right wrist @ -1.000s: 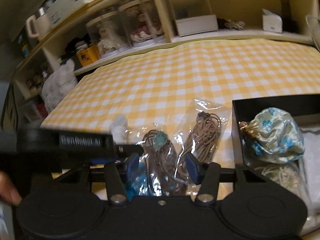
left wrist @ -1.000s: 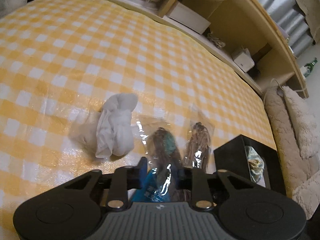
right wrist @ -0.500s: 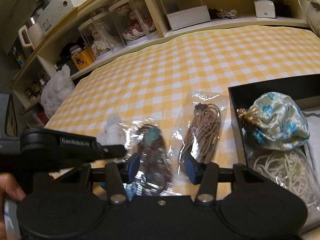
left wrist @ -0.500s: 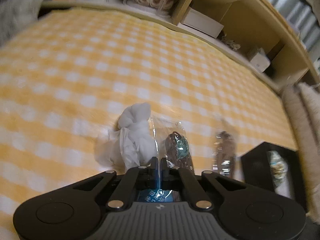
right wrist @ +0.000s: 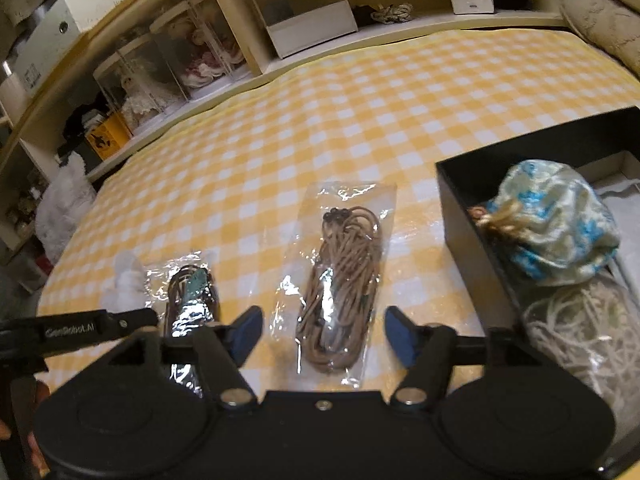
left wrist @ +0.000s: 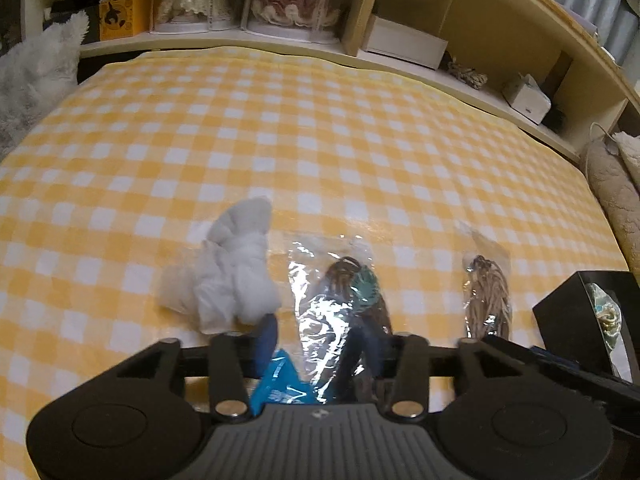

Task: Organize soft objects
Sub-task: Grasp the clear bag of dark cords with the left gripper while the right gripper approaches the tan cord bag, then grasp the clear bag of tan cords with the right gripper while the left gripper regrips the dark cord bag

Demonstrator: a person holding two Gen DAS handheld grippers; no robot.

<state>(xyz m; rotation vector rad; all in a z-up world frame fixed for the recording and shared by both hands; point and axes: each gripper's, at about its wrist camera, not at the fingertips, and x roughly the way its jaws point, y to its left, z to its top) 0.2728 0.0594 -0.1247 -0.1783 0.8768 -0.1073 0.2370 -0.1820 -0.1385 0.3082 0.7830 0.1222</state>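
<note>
On the yellow checked cloth lie a crumpled white cloth, a clear bag of dark cord with a teal tag and a clear bag of tan cord. My left gripper is open, its fingers on either side of the dark-cord bag's near end. My right gripper is open wide around the near end of the tan-cord bag. A black box at right holds a blue-flowered pouch and a bag of pale cord.
Wooden shelves run along the far edge with boxed dolls, white boxes and a yellow box. A white fluffy item lies at far left. Beige cushions border the right side.
My left gripper shut on the dark-cord bag half a second ago and has opened again. My right gripper opened wider and moved right, from the dark-cord bag to the tan-cord bag.
</note>
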